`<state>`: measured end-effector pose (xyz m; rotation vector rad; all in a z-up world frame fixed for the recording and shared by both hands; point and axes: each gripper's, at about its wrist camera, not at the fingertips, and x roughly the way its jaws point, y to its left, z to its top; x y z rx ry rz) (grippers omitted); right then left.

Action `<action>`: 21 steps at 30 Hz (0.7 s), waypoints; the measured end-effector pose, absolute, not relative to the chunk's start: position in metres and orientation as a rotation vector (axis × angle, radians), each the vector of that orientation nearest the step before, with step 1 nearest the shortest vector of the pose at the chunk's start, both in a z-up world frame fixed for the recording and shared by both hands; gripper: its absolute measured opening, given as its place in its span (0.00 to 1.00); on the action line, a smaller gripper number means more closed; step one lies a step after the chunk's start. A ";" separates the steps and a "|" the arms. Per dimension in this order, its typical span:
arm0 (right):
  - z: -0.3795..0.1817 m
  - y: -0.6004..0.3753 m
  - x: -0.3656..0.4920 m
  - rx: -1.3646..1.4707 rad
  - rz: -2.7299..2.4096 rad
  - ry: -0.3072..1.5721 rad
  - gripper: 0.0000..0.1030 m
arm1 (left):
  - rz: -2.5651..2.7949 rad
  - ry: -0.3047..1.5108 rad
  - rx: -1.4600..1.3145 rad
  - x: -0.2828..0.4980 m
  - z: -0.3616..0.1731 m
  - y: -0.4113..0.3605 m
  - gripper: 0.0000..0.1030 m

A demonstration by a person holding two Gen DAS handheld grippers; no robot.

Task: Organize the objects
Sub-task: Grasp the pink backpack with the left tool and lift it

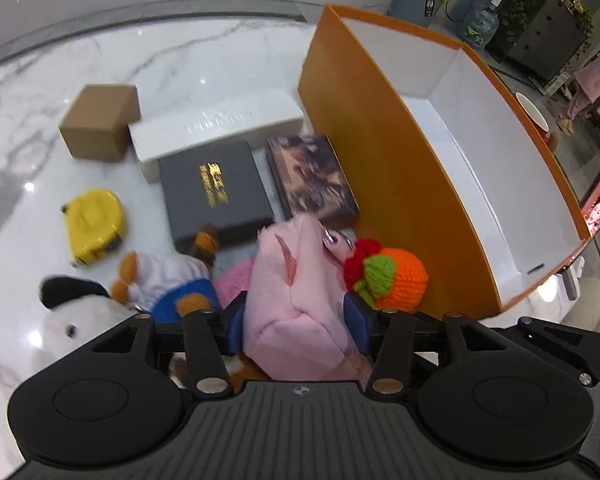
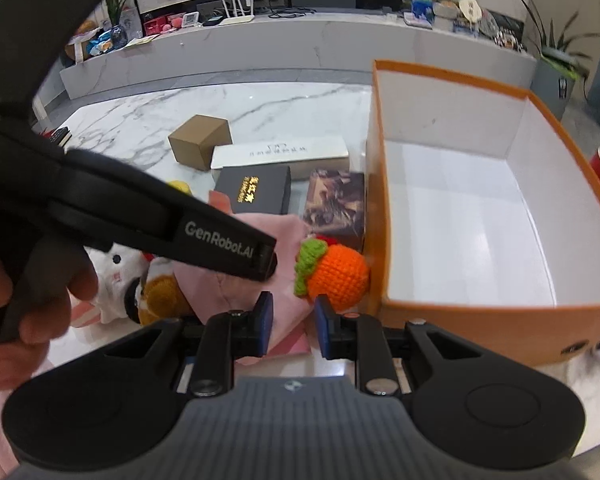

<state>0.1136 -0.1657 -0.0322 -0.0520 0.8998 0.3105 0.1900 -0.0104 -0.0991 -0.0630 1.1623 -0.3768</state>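
Observation:
A pink soft pouch point(image 1: 296, 292) lies among plush toys on the marble table point(image 1: 180, 60). My left gripper point(image 1: 298, 326) is open, with its blue pads close on either side of the pouch. In the right wrist view the left gripper point(image 2: 266, 262) reaches over the pouch point(image 2: 268, 226), held by a hand point(image 2: 28, 320). My right gripper point(image 2: 295, 328) is shut on the pouch's near corner. A crocheted orange fruit point(image 1: 404, 276) point(image 2: 340, 276) rests against the orange box point(image 1: 400, 184) point(image 2: 380, 200), whose white inside holds nothing.
Left of the pouch are a white plush point(image 1: 80, 320), a small bear plush point(image 1: 168, 276) and a yellow tape measure point(image 1: 96, 224). Behind stand a dark grey box point(image 1: 214, 192), a picture box point(image 1: 312, 176), a long white box point(image 1: 216, 128) and a cardboard box point(image 1: 100, 120).

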 end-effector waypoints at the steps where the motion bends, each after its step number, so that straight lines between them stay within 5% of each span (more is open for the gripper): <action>1: -0.034 -0.168 0.114 -0.047 0.308 0.903 0.23 | -0.376 1.157 -0.052 0.188 -0.100 -0.012 0.55; 10: -0.041 -0.177 0.110 -0.020 0.309 0.931 0.25 | -0.371 1.042 0.047 0.152 -0.087 -0.022 0.39; 21: -0.049 -0.195 0.098 0.071 0.315 0.960 0.29 | -0.230 0.894 0.091 0.108 -0.060 0.000 0.37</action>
